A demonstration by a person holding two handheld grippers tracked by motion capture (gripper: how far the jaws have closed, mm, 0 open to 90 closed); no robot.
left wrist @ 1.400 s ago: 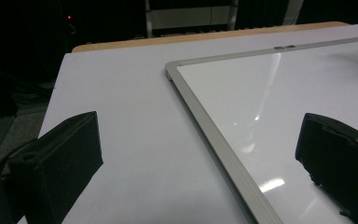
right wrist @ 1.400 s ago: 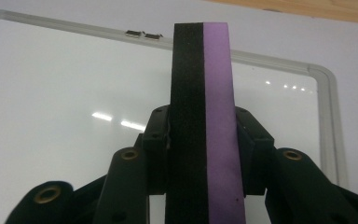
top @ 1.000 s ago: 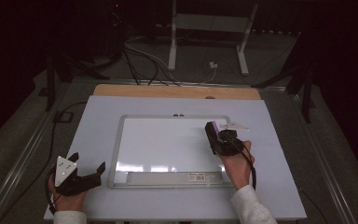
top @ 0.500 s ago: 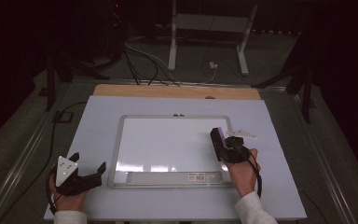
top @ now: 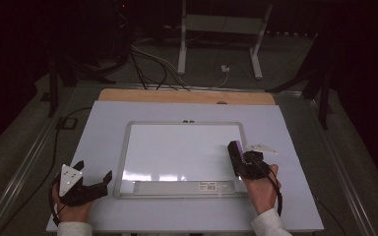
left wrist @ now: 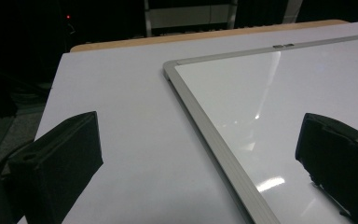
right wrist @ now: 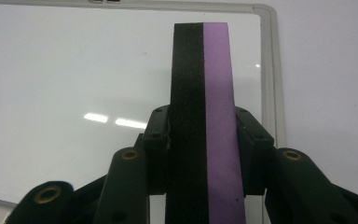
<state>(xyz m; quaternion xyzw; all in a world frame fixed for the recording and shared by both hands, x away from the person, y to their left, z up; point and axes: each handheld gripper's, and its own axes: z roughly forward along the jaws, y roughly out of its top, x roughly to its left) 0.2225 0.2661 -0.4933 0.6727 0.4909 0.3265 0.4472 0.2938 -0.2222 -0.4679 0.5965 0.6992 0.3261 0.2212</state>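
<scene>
Eraser (right wrist: 204,121): black-and-purple block, clamped between the right gripper's (top: 237,156) jaws, over the whiteboard's (top: 177,147) right edge.
Right gripper: jaws closed tight on the eraser's two long sides.
Left gripper (top: 92,179): jaws wide apart, nothing between them, near the table's (top: 295,196) front left corner, just beside the whiteboard's left frame.

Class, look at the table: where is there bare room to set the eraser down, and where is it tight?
Free: the white table sheet left of the silver-framed whiteboard, and the strip right of its frame. Tight: the near right corner, where the right gripper clamps the black-and-purple eraser, and the near left by the open left gripper.
</scene>
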